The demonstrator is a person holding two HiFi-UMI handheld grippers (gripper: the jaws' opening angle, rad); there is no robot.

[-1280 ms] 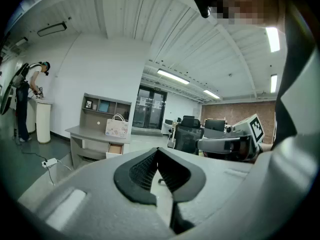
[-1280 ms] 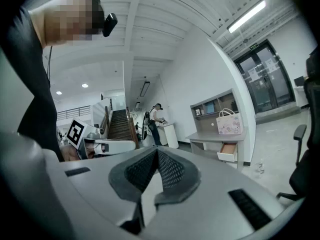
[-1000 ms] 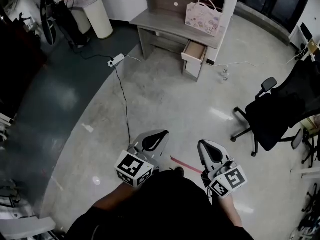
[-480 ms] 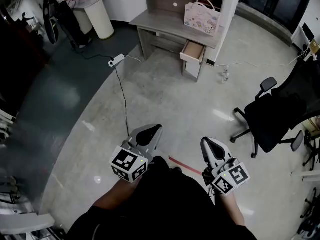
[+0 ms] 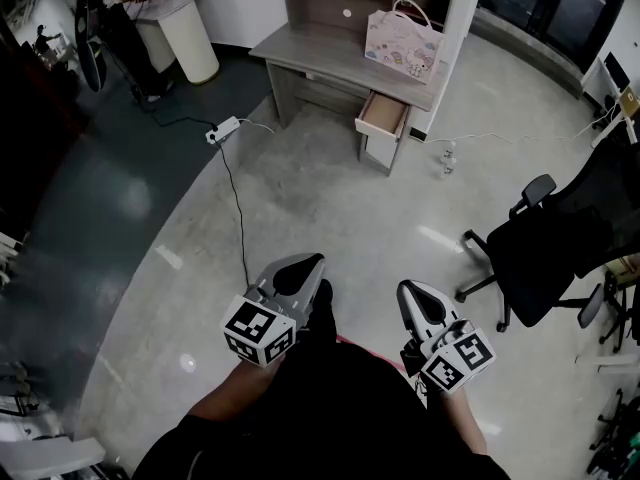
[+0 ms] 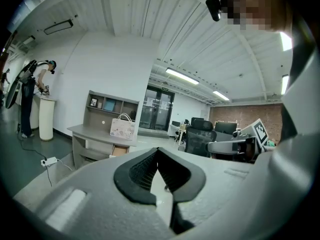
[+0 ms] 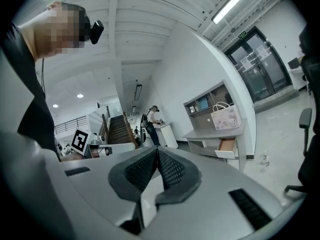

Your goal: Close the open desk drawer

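The grey desk (image 5: pixel 330 53) stands far ahead at the top of the head view, with its wooden drawer (image 5: pixel 381 116) pulled out at the right end. A pink patterned bag (image 5: pixel 397 34) sits on the desktop above the drawer. My left gripper (image 5: pixel 297 271) and right gripper (image 5: pixel 417 301) hang low near my body, several steps from the desk, both shut with nothing held. The drawer (image 6: pixel 119 150) appears small in the left gripper view beyond the touching pads (image 6: pixel 145 171). In the right gripper view the drawer (image 7: pixel 227 146) shows right of the touching pads (image 7: pixel 172 171).
A black office chair (image 5: pixel 545 233) stands at the right. A white power strip (image 5: pixel 222 128) with a black cable (image 5: pixel 240 218) lies on the floor at left. A white round stand (image 5: pixel 185 28) with a person beside it is at the far left. Small bottles (image 5: pixel 447 153) sit near the desk.
The desk and drawer have shifted slightly left and down in the head view as I step forward. Both grippers stay shut and low in front of me.
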